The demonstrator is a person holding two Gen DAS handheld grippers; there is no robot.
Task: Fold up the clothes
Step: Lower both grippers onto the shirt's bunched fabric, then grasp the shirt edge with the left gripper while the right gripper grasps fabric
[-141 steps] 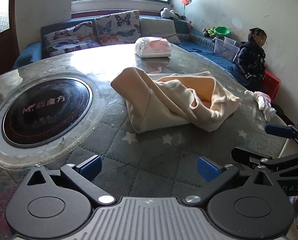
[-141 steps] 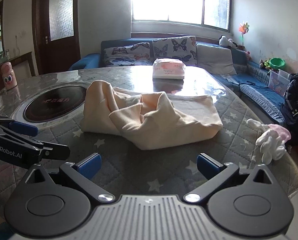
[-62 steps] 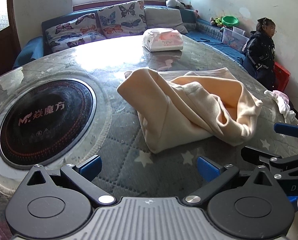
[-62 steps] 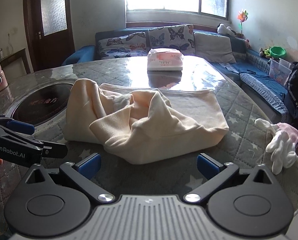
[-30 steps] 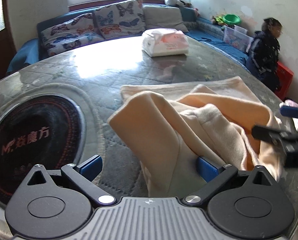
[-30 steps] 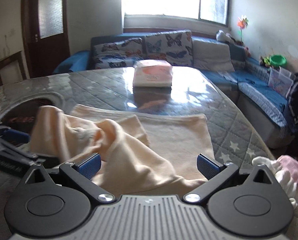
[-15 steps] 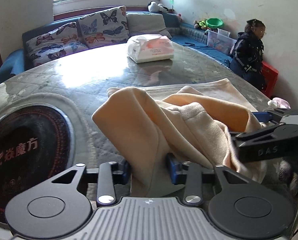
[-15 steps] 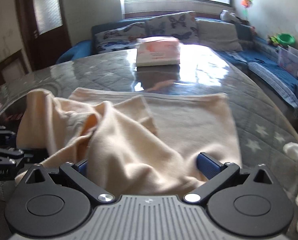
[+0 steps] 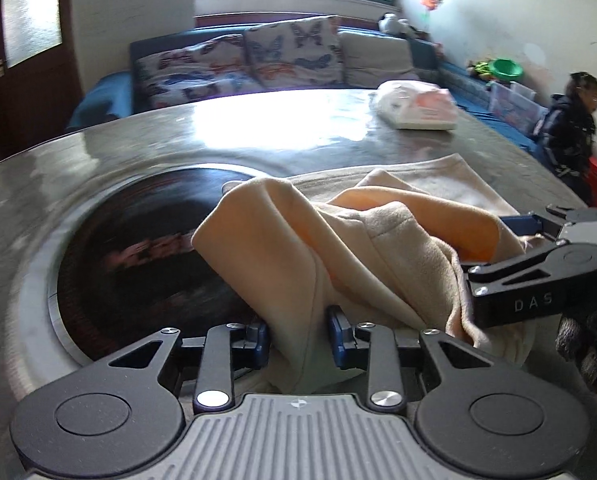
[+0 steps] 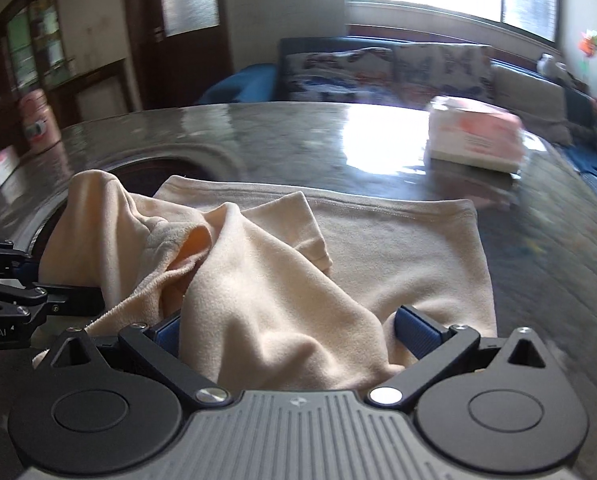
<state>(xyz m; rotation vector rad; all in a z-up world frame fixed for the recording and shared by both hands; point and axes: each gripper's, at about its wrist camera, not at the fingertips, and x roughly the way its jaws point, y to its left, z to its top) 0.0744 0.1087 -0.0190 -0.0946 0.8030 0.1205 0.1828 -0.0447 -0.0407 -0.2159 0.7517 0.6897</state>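
Observation:
A cream fleece garment (image 9: 378,248) lies crumpled on the round glass-topped table (image 9: 258,128); its far half lies flat (image 10: 398,248). My left gripper (image 9: 298,336) is shut on a raised fold at the garment's near left edge, which hangs over the black hob disc (image 9: 138,264). My right gripper (image 10: 292,330) is open, and bunched cloth fills the space between its blue pads (image 10: 416,330). In the left wrist view the right gripper (image 9: 534,240) shows from the side at the garment's right edge. The left gripper's fingers (image 10: 26,296) appear at the left of the right wrist view.
A pack of tissues (image 9: 418,108) sits on the far right of the table, also visible in the right wrist view (image 10: 474,140). Behind the table stands a blue sofa with butterfly cushions (image 9: 258,56). A child (image 9: 570,128) sits by the right wall. A pink object (image 10: 38,124) stands far left.
The left gripper went from open to shut on the garment's near fold. Both grippers have since moved left, and the lifted fold now overlaps the hob disc. The right gripper has stayed open.

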